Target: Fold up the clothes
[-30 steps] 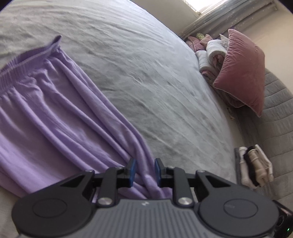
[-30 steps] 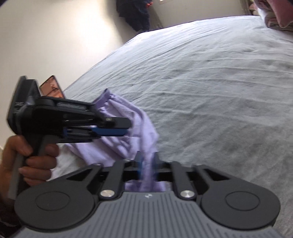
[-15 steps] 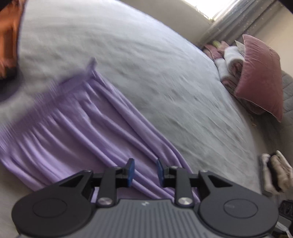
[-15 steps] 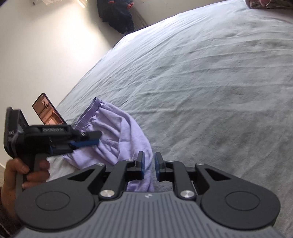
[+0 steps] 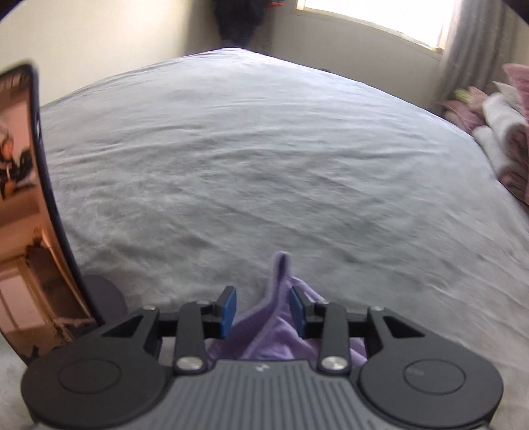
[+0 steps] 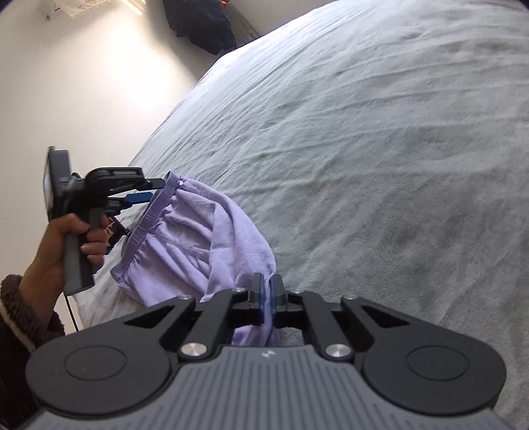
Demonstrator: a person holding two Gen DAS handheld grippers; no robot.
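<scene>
On the bed (image 5: 264,158), left wrist view: grey cover, lightly creased, filling most of the picture. Left gripper (image 5: 263,309): jaws spread and opening, blue pads apart. Lilac garment (image 5: 277,327): a raised fold stands up between the pads, close against the right-hand pad and clear of the other; whether it touches the pad cannot be told. More lilac cloth lies bunched under the gripper body. Phone (image 5: 23,205): dark-edged, screen lit in orange tones, at the left edge of the picture. Folded pink and white laundry (image 5: 499,132): stacked at the far right side of the bed. Grey curtain (image 5: 463,43): hanging beside a bright window at upper right. Picture somewhat blurred.

Right wrist view: same bed (image 6: 363,132), grey cover running to a pale wall. Right gripper (image 6: 267,297): jaws pressed together, pinching a strip of the lilac garment (image 6: 198,241), which runs down between the pads. Garment: heaped near the bed's edge, gathered elastic waistband turned to the left. Left gripper (image 6: 145,195): seen side-on, pistol handle held in the left hand (image 6: 59,251), blue pad tips just beside the waistband. Dark fleece sleeve (image 6: 20,330): at the wrist. Dark clothing (image 6: 201,23): hanging against the far wall.
</scene>
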